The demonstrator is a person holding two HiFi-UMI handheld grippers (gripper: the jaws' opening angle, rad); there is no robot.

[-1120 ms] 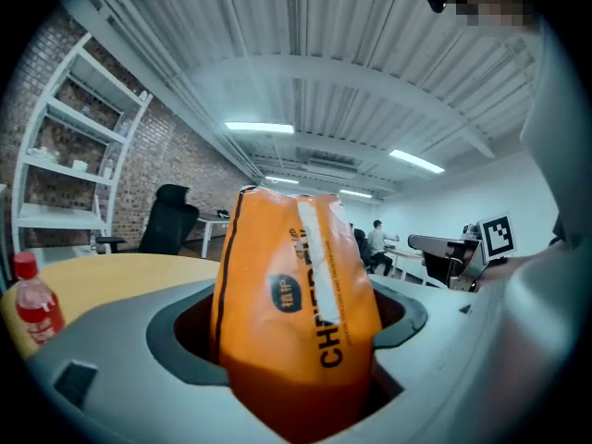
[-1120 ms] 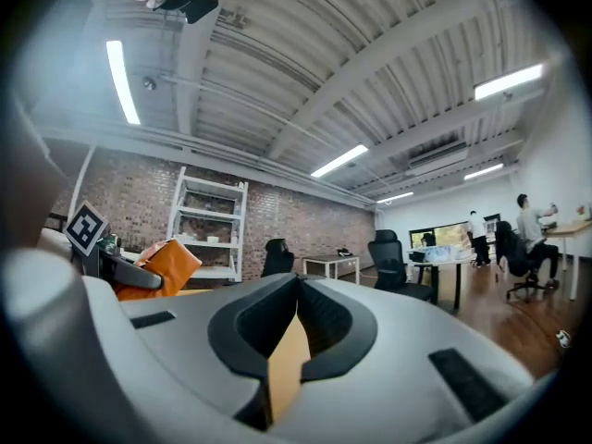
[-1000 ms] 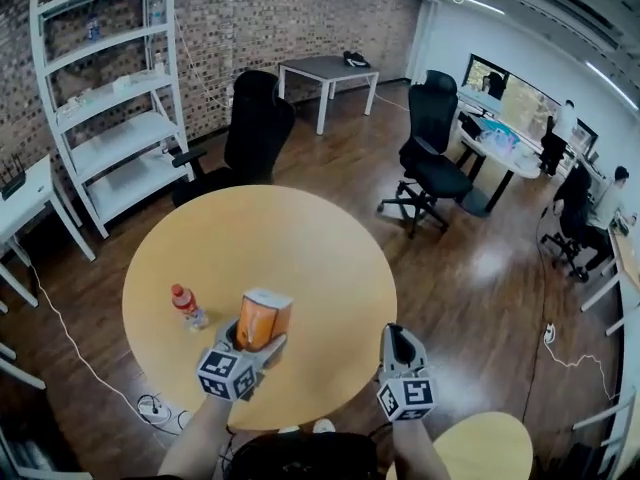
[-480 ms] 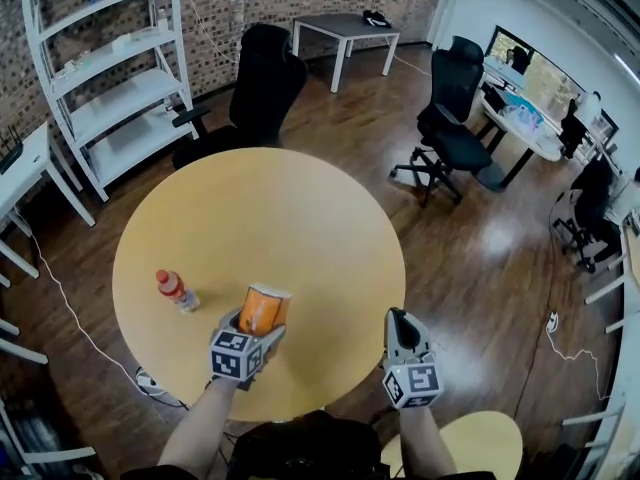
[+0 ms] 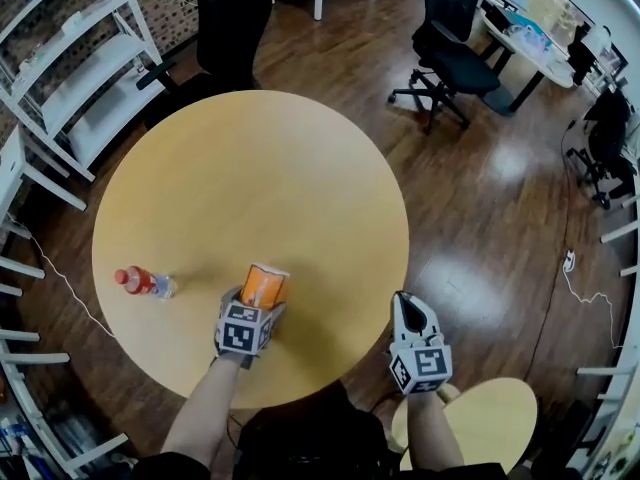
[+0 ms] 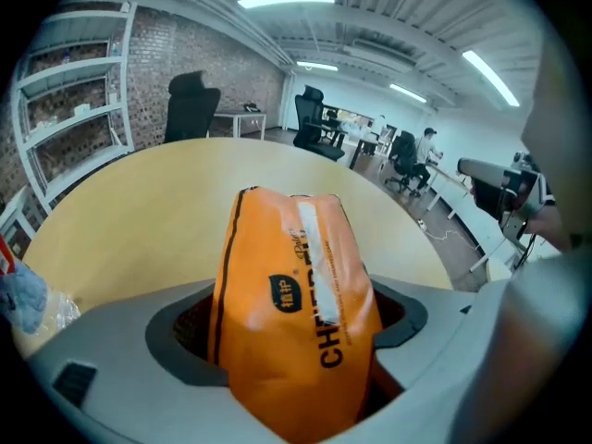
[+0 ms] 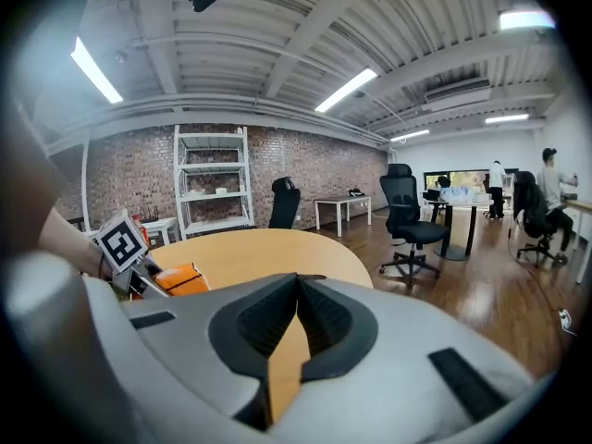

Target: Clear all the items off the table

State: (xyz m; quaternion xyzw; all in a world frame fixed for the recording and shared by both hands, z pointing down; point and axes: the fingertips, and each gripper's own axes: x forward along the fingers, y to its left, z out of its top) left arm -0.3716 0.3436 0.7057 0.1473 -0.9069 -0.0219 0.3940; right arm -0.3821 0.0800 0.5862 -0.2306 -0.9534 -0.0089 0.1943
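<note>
An orange snack bag (image 5: 263,285) stands up between the jaws of my left gripper (image 5: 256,303), which is shut on the orange snack bag (image 6: 291,308) above the near part of the round wooden table (image 5: 250,188). The bag fills the middle of the left gripper view. A small bottle with a red cap (image 5: 142,283) lies on its side on the table's left part; its blurred edge (image 6: 20,289) shows at the far left of the left gripper view. My right gripper (image 5: 408,311) is shut with nothing in it, off the table's right front edge (image 7: 296,280).
A second small round table (image 5: 480,428) shows at the bottom right. Black office chairs (image 5: 455,38) stand on the dark wood floor beyond the table. White shelving (image 5: 70,68) lines the brick wall at the upper left. People sit at desks at the far right.
The head view has tilted further down, so the table fills more of it. My left gripper still holds the orange bag near the table's front. The right gripper stays shut.
</note>
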